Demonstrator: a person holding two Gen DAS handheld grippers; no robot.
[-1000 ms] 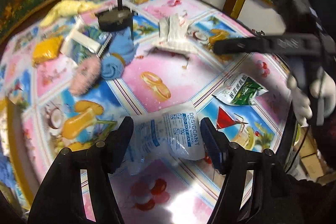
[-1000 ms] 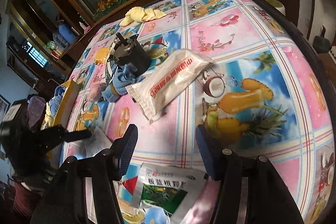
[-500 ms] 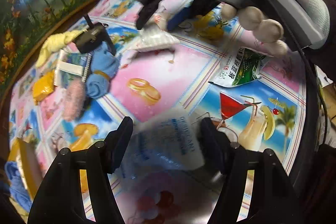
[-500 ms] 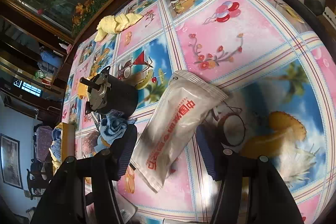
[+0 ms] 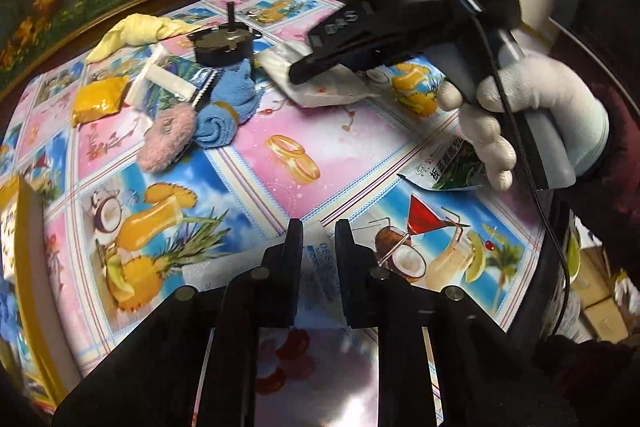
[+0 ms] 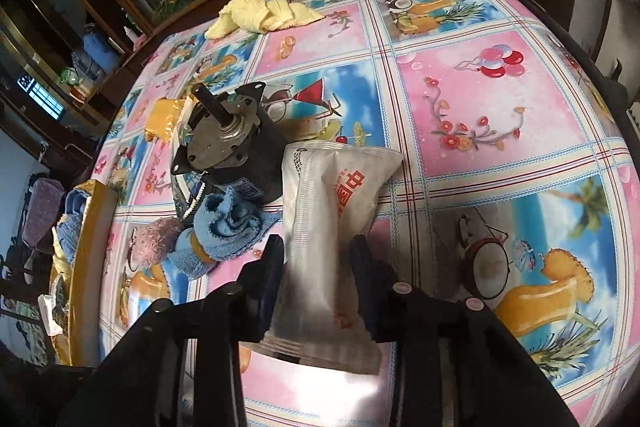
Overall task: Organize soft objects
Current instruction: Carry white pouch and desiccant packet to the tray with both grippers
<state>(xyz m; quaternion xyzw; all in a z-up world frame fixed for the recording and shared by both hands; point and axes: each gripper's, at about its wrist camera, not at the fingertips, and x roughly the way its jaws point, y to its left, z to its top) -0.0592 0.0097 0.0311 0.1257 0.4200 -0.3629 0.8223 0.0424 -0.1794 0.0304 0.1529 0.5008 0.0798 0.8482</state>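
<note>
My left gripper (image 5: 318,241) is shut on the white desiccant packet (image 5: 320,275) at the near edge of the table. My right gripper (image 6: 318,257) is shut on a long white packet with red print (image 6: 334,211) that lies beside the black motor (image 6: 228,151); the same gripper shows in the left wrist view (image 5: 316,67) on that packet (image 5: 328,87). A blue cloth (image 6: 228,223), a pink fuzzy item (image 6: 154,239) and a yellow towel (image 6: 260,15) lie on the table.
A green sachet (image 5: 452,171) lies under the gloved hand. A yellow pouch (image 5: 98,99) and a white comb-like piece (image 5: 168,83) lie at the left. A yellow-rimmed box (image 6: 86,275) with cloths stands off the table's left side.
Both grippers went from open to shut. The left one closed on the desiccant packet; the right one moved forward over the long white packet and closed on it.
</note>
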